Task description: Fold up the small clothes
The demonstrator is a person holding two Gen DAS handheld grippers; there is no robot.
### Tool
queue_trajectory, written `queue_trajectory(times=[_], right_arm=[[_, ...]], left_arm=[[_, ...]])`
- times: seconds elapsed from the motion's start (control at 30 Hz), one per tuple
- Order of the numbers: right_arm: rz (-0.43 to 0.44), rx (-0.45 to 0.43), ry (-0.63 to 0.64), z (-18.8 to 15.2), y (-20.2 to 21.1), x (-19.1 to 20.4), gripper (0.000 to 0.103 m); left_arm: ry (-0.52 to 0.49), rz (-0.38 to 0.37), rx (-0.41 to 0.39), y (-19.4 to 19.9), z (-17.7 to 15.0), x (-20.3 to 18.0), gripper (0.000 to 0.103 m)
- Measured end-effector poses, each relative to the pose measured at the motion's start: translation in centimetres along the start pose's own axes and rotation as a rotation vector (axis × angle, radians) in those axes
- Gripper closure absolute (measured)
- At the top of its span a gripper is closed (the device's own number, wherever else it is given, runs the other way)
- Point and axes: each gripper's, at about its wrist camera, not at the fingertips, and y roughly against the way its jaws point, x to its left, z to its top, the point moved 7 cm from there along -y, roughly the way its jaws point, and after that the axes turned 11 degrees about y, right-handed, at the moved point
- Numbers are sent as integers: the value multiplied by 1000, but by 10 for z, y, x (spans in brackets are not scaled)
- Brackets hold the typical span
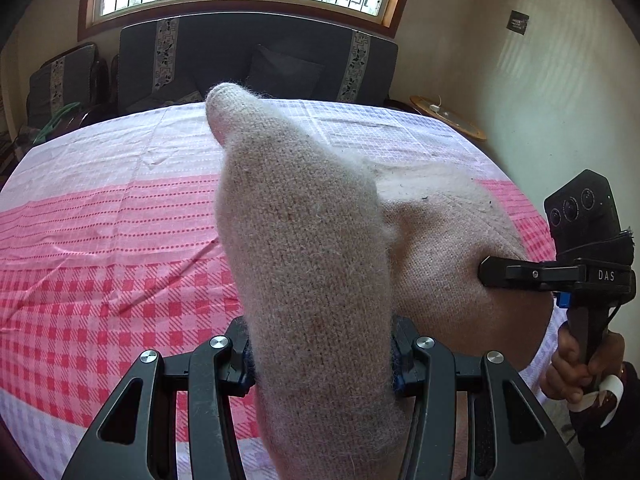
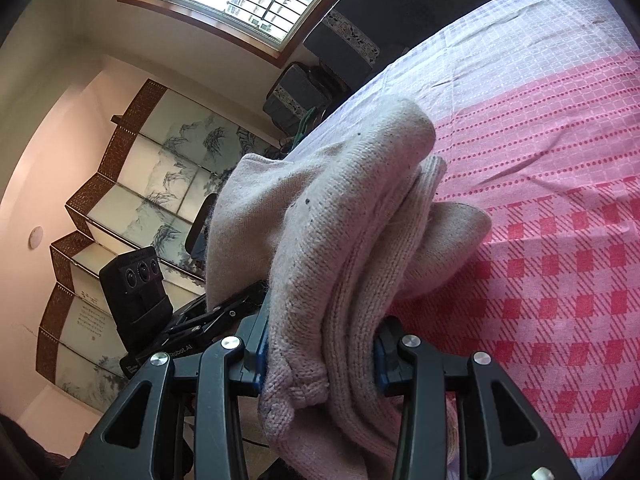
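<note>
A fuzzy beige knitted garment (image 1: 304, 240) is held up over the pink checked tablecloth (image 1: 100, 240). My left gripper (image 1: 320, 356) is shut on a thick fold of it, which rises past the fingers. My right gripper (image 2: 320, 364) is shut on a bunched, ribbed edge of the same garment (image 2: 328, 216). In the left wrist view the right gripper (image 1: 492, 272) comes in from the right, its fingers pressed into the cloth. In the right wrist view the left gripper's body (image 2: 140, 292) shows at the left, its fingertips hidden behind the garment.
The tablecloth (image 2: 560, 160) covers a wide table. A dark sofa (image 1: 256, 60) stands behind it under a window, with a round wooden side table (image 1: 448, 120) at the right. A folding painted screen (image 2: 132, 184) stands at the left in the right wrist view.
</note>
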Motion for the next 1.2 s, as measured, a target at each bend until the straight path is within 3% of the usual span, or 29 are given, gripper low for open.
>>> queue_trajectory(times=[0.43, 1.2], right_arm=[[13, 26, 7, -4, -15, 11, 66], [4, 44, 6, -7, -22, 7, 66]], left_arm=[[14, 23, -4, 20, -22, 18, 54], [46, 28, 4, 18, -42, 27, 53]])
